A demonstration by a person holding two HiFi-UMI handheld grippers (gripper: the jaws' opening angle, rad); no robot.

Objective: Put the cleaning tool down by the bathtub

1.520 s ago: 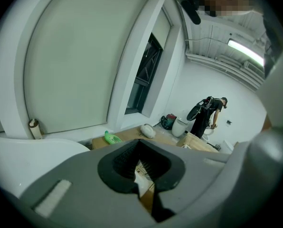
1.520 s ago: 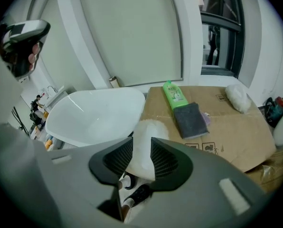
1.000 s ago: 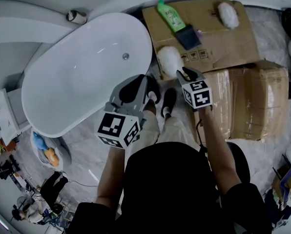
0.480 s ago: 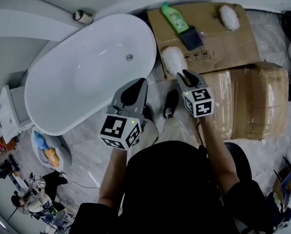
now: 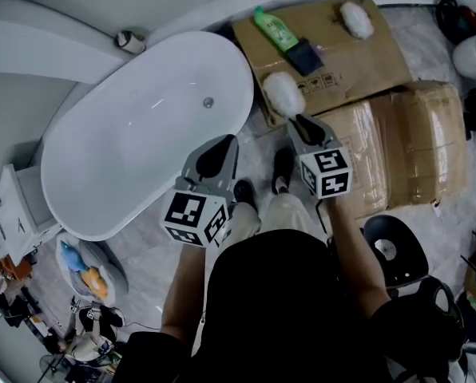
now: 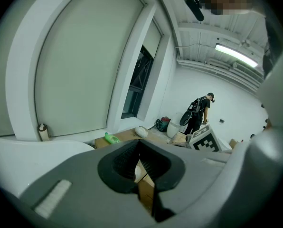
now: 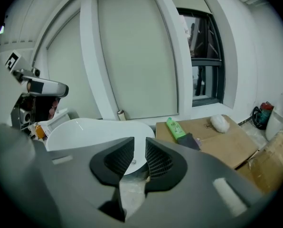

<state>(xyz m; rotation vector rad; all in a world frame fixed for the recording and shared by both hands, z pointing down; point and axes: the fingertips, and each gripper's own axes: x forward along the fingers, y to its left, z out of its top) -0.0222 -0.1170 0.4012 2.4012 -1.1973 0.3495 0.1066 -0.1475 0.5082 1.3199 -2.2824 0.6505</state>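
Beside the bathtub [image 5: 142, 134], on the cardboard's [image 5: 358, 62] corner, the fluffy white cleaning tool [image 5: 283, 94] has stayed put while our right gripper [image 5: 300, 122], jaws slightly parted and empty, and closed left gripper [image 5: 216, 152] hover clear, so we judge it placed.

We note: white bathtub [image 5: 142, 126], green bottle [image 5: 271, 27], brown cardboard [image 5: 358, 62], white cleaning tool [image 5: 283, 94]. Our left gripper [image 5: 220, 144] and right gripper [image 5: 301, 123] grey, marker cubes [image 5: 194, 216] black-and-white squares.

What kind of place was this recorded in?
Probably a bathroom mock-up in a workspace rather than a lived-in home: a white freestanding bathtub stands on a pale tiled floor, with flattened cardboard beside it holding a green bottle.
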